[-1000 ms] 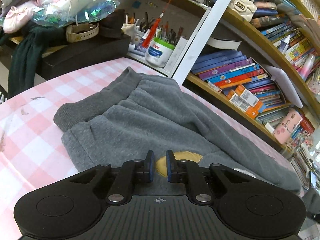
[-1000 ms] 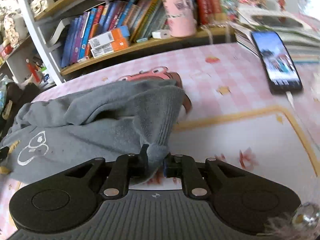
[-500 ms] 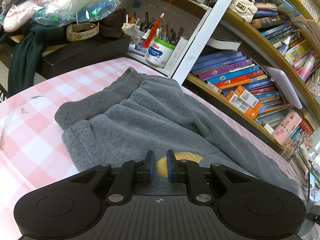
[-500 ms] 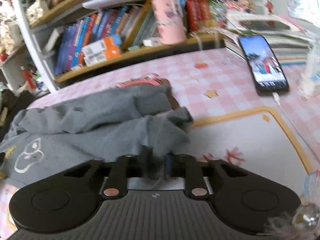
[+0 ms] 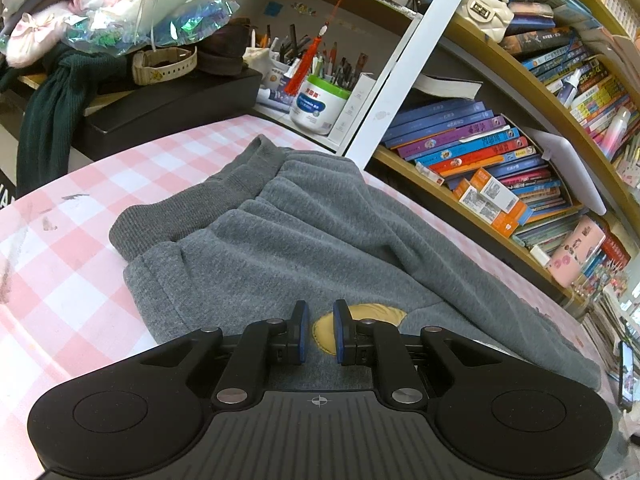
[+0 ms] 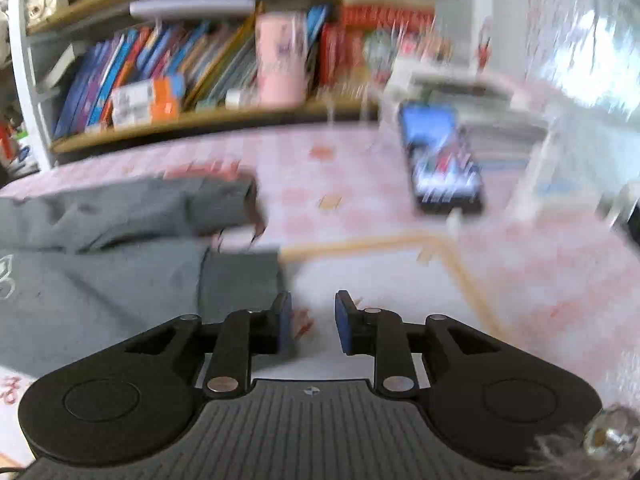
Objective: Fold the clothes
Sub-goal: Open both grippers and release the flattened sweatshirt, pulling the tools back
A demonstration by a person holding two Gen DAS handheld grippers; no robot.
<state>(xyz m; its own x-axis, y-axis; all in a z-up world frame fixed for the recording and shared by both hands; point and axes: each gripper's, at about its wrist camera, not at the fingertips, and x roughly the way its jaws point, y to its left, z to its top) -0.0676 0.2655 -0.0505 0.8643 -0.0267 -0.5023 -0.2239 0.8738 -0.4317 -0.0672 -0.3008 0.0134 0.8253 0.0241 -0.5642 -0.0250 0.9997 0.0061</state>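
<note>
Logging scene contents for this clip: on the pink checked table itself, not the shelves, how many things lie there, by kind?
Grey garment: 1
Phone: 1, screen lit
Total: 2
Both sit on the pink checked table. The right wrist view is blurred, so smaller things near the phone cannot be told.

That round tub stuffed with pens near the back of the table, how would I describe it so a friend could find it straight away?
Start at the white shelf post rising behind the grey garment. Just left of its foot, on the low ledge past the pink checked tablecloth, stands the pen tub. It is the only white round tub with a green rim, and a red tassel hangs before it.
</note>
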